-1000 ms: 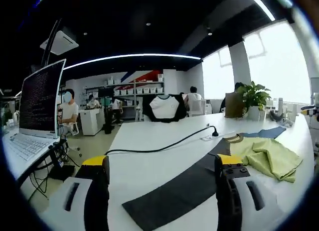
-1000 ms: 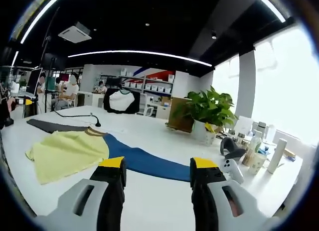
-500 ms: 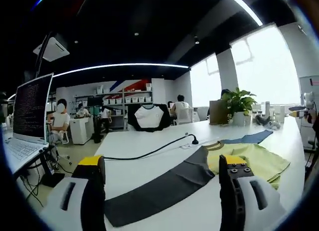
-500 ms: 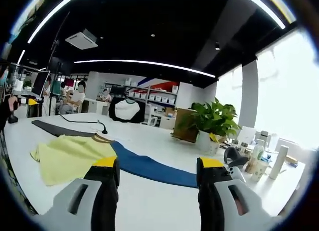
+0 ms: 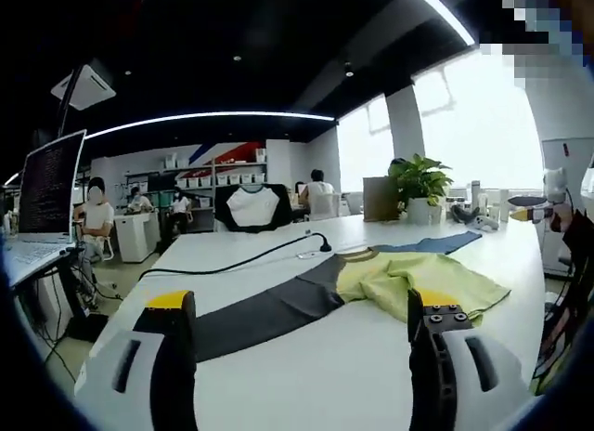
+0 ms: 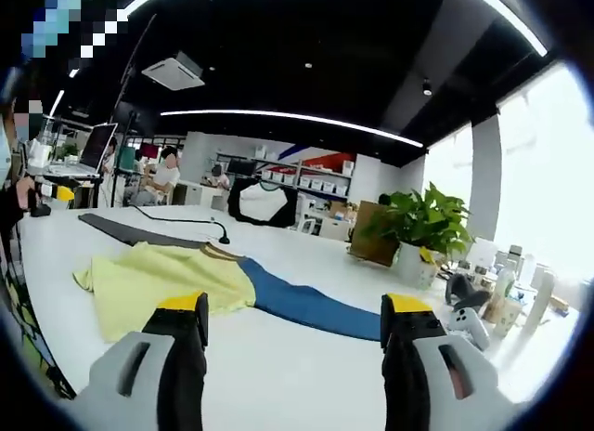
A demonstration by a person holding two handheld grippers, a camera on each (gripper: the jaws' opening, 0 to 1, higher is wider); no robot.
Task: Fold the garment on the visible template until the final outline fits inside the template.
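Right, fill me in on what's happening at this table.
A person holds a two-jaw gripper in each hand above a white table. The left gripper and right gripper are both open and hold nothing. A yellow-green garment with one dark grey sleeve and one blue sleeve lies rumpled and spread out on the table, ahead of both grippers. Neither gripper touches it, and folding looks not yet begun.

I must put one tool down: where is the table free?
Free: the white table in front of the yellow garment, and the patch before its blue sleeve. Crowded: by the plant and bottles.
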